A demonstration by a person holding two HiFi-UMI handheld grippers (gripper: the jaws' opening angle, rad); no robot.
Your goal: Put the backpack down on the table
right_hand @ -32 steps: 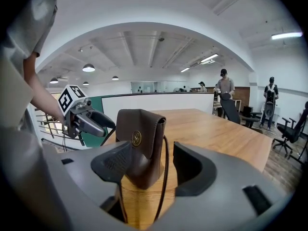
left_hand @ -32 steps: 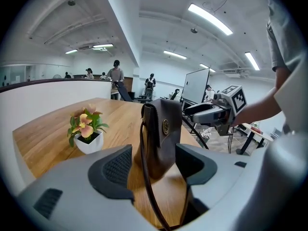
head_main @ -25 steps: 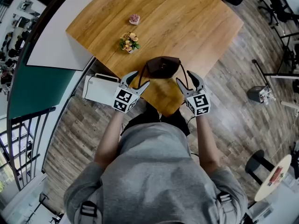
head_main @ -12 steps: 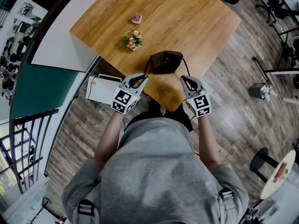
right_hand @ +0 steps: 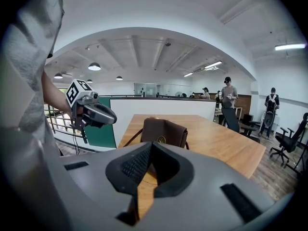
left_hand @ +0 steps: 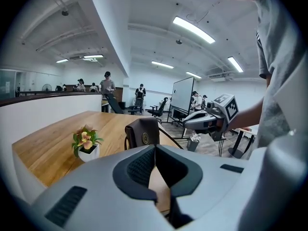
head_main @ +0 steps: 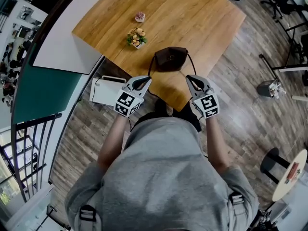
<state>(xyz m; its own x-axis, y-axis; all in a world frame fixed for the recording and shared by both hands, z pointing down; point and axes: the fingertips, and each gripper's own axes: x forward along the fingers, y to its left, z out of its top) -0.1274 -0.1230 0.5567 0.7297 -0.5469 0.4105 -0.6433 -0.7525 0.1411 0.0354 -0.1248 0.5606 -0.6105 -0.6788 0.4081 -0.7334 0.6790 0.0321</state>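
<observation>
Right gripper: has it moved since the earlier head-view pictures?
Yes. The right gripper has drawn back from the backpack toward the person, shut and empty.

left tongs (head_main: 143, 82): just closed, empty | right tongs (head_main: 191, 80): closed, empty | both: side by side, pointing forward

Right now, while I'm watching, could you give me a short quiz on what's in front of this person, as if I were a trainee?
1. True or false: the backpack sits on the wooden table, held by neither gripper.
2. The fingers of the left gripper and the right gripper are: A) both open, B) both shut and empty, C) one open, one shut.
3. In the head view, what small thing stands on the table nearest the backpack, up to its left?
Key: 1 true. 2 B. 3 the potted flower.
</observation>
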